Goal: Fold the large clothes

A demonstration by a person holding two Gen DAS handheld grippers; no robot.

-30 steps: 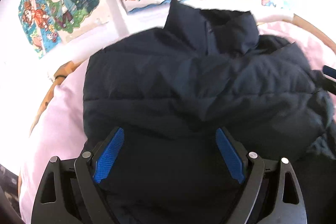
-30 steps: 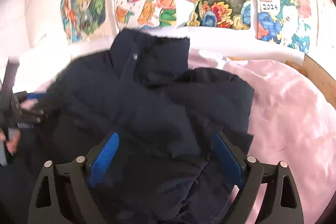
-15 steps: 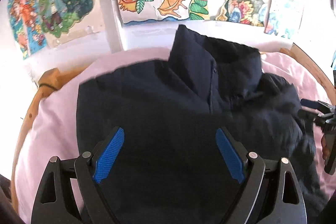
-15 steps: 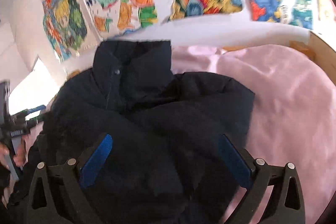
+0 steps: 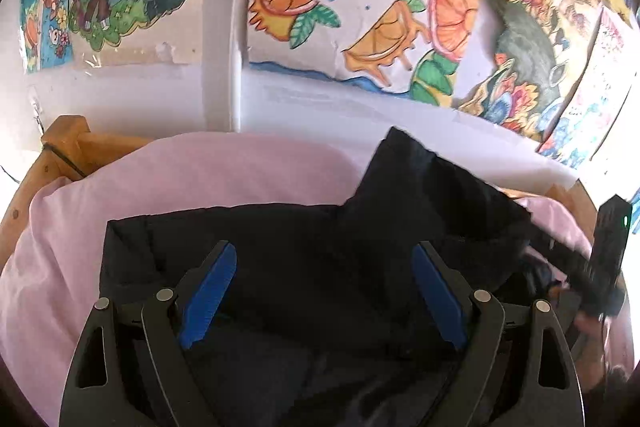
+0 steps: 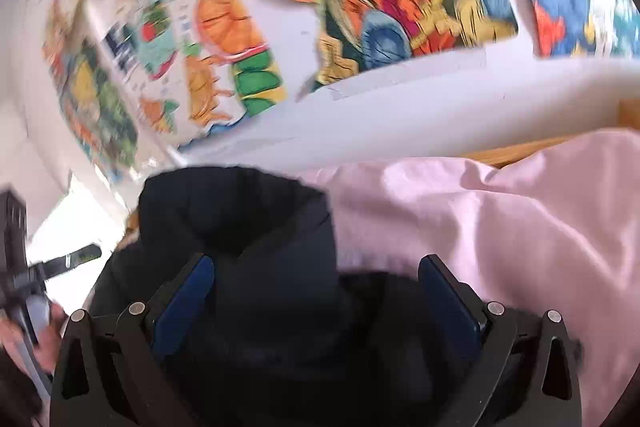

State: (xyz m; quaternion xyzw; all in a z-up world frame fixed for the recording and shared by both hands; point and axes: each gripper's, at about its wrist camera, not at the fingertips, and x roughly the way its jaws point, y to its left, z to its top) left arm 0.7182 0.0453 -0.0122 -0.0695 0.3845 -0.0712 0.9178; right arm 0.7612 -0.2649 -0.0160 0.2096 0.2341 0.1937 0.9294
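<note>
A dark navy padded jacket [image 5: 304,251] lies on a pink sheet [image 5: 200,171], its stand-up collar [image 5: 424,179] toward the wall. My left gripper [image 5: 324,267] is open and empty, low over the jacket's left half. My right gripper [image 6: 316,279] is open and empty over the jacket's right side, with the collar [image 6: 240,211] just ahead of it; this view is blurred. The right gripper's body also shows at the right edge of the left wrist view [image 5: 604,259]. The jacket's lower part is hidden under both grippers.
A wooden bed frame [image 5: 64,147] edges the pink sheet on the left and at the back right [image 6: 520,151]. A white wall with colourful drawings [image 5: 360,7] stands right behind the bed. Bare pink sheet [image 6: 520,227] lies to the right of the jacket.
Both grippers have dropped lower and moved toward the wall over the jacket. The view now tilts up, showing more wall and less jacket. Both stay open.
</note>
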